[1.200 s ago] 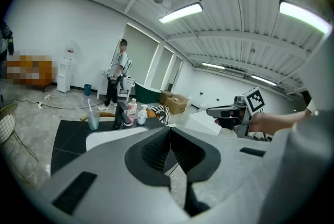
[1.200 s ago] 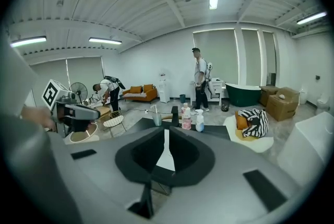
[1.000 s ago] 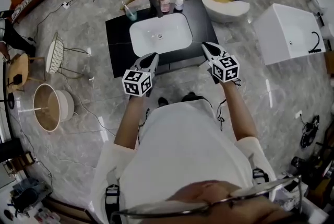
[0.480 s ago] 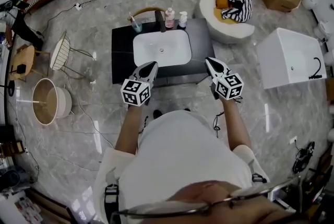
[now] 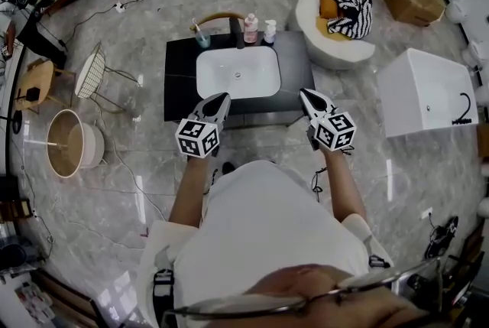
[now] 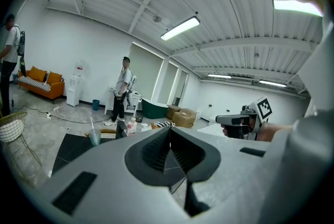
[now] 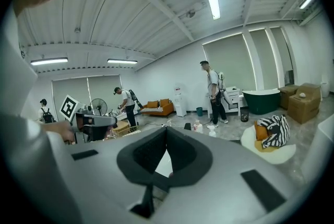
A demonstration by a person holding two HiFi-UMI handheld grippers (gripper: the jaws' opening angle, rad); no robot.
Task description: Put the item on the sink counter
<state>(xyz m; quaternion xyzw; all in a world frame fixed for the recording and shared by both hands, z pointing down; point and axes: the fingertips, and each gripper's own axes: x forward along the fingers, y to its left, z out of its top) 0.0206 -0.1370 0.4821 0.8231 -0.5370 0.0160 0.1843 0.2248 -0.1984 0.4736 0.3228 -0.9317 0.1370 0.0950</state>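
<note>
Head view: glossy black sink counter (image 5: 177, 66), with a rounded white basin (image 5: 238, 73), sits lower in frame than a second ago. Left gripper (image 5: 223, 97) and right gripper (image 5: 304, 92) hover before it, jaws closed, empty. A pink bottle (image 5: 250, 28) stands on its back edge.

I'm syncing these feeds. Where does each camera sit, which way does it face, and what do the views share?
Head view: on the person's head, facing steeply down at the sink counter; shows shirt, forearms, left hand-held gripper, right hand-held gripper.
Left gripper view: on the left hand-held gripper, facing along its shut jaws across the room; the right one shows.
Right gripper view: on the right one, facing along its shut jaws; the left one shows.
Shared: striped cloth, in head and right gripper views.
</note>
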